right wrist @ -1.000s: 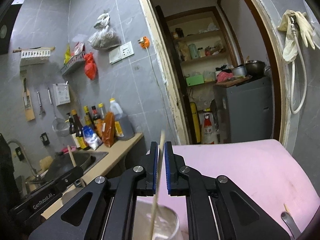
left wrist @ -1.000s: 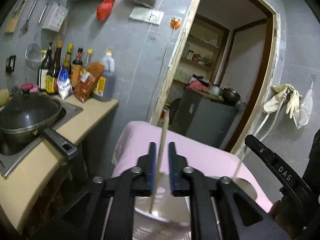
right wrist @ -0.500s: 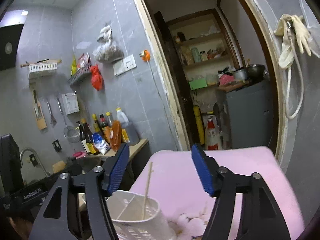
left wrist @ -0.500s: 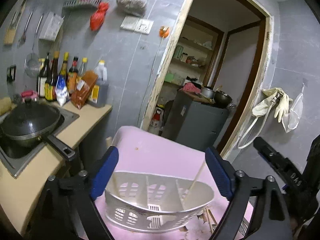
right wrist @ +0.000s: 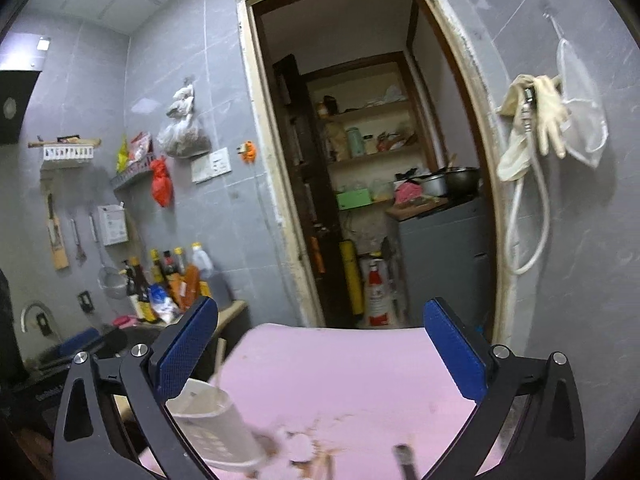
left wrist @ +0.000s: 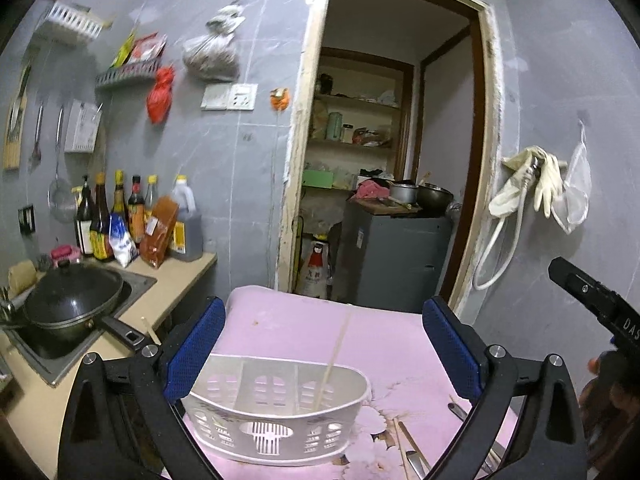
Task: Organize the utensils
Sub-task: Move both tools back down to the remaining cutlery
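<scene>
Both my left gripper and right gripper have just been opening, nothing between them; one chopstick stands in the caddy, more utensils lie at five o'clock.

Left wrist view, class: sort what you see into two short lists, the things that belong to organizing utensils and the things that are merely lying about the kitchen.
Belongs to the job:
- white utensil caddy
- chopstick standing in it
- loose utensils on the pink cloth
- left gripper, open and empty

Just lying about:
- black wok
- sauce bottles
- rubber gloves
- red bag
</scene>
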Demonstrator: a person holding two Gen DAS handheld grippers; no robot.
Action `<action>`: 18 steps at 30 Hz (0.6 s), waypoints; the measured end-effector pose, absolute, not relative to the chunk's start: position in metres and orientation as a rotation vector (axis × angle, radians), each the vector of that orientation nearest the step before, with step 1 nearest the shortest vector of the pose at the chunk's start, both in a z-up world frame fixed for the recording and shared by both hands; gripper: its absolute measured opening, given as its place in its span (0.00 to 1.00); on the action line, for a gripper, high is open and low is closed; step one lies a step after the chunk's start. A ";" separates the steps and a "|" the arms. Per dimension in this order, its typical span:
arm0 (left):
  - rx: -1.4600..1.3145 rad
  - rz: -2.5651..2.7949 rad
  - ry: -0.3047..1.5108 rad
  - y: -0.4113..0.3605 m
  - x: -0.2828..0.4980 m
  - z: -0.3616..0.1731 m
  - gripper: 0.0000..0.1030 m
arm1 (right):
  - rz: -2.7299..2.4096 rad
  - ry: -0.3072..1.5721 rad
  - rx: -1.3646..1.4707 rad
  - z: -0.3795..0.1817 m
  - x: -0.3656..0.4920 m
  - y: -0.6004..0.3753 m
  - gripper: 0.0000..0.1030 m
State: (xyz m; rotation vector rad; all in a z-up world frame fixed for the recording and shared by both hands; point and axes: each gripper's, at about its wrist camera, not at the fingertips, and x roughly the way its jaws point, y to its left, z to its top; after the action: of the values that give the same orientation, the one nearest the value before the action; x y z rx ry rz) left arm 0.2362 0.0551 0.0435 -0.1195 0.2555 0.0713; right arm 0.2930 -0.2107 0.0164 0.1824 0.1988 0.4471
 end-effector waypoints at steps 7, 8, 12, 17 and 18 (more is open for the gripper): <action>-0.065 0.038 0.306 0.018 0.235 0.020 0.94 | 0.393 0.254 0.118 -0.001 0.291 -0.244 1.00; -0.066 0.034 0.319 0.015 0.236 0.016 0.94 | 0.388 0.267 0.111 -0.005 0.291 -0.248 1.00; -0.065 0.020 0.395 -0.002 0.242 -0.008 0.94 | 0.366 0.321 0.099 -0.025 0.296 -0.261 1.00; -0.056 0.000 0.484 -0.021 0.248 -0.038 0.94 | 0.336 0.409 0.081 -0.053 0.306 -0.271 1.00; -0.057 -0.002 0.498 -0.023 0.248 -0.043 0.94 | 0.333 0.433 0.082 -0.060 0.309 -0.273 1.00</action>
State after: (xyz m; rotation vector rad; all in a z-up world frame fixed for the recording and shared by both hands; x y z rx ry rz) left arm 0.2477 -0.0233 -0.0431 -0.0569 0.4981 -0.0018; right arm 0.3088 -0.2728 -0.0601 0.0821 0.4332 0.3330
